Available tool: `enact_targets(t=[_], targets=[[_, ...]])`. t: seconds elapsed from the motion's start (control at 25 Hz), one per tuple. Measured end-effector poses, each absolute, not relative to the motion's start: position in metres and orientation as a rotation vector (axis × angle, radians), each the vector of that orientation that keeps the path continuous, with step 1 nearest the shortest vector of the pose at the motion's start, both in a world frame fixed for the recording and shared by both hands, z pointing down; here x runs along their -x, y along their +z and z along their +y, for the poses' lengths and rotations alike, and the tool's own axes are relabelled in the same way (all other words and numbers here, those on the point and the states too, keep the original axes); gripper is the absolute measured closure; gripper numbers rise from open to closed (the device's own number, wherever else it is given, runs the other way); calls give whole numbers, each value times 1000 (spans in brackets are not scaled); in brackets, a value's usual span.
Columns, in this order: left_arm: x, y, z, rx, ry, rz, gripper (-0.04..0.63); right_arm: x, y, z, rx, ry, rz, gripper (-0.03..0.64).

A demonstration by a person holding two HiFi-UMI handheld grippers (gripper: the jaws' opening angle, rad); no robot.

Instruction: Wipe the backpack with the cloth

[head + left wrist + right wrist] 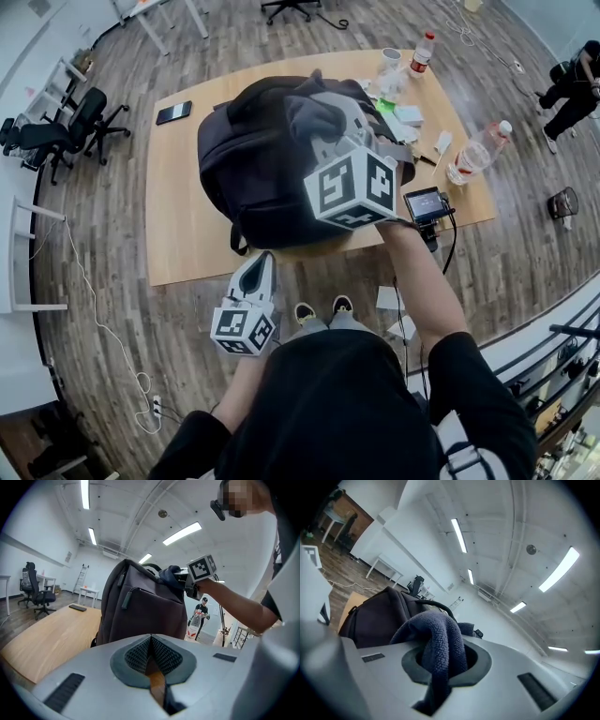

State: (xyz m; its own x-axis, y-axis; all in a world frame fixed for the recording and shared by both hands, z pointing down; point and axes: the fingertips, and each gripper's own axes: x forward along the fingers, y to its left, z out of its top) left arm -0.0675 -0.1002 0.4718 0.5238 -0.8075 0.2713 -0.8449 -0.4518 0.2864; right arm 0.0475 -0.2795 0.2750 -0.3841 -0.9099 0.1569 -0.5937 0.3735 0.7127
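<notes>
Nearest us, our right gripper (440, 663) pinches the dark cloth (440, 632) at the top of the backpack (253, 169) on the table (187, 234), our left gripper (151, 657) shut and empty by the near edge; we judge wiping is underway, needing a pressed stroke down next.

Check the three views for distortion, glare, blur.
Head view: heavy fisheye, table edges bow, evenly lit. Left gripper view: dark vignetted corners, backpack sharp, mosaic patch top right. Right gripper view: tilted, ceiling lights blown out white, cloth texture readable.
</notes>
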Motion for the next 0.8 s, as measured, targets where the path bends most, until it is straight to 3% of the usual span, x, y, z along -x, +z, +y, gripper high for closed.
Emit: enact_targets(t=[0.56, 0.8], targets=[[62, 467, -98, -2410, 140, -1338, 578, -136, 288, -281, -1656, -266, -2453, 583], [70, 473, -92, -2386, 155, -1351, 578, -161, 342, -278, -1672, -75, -2432, 583]])
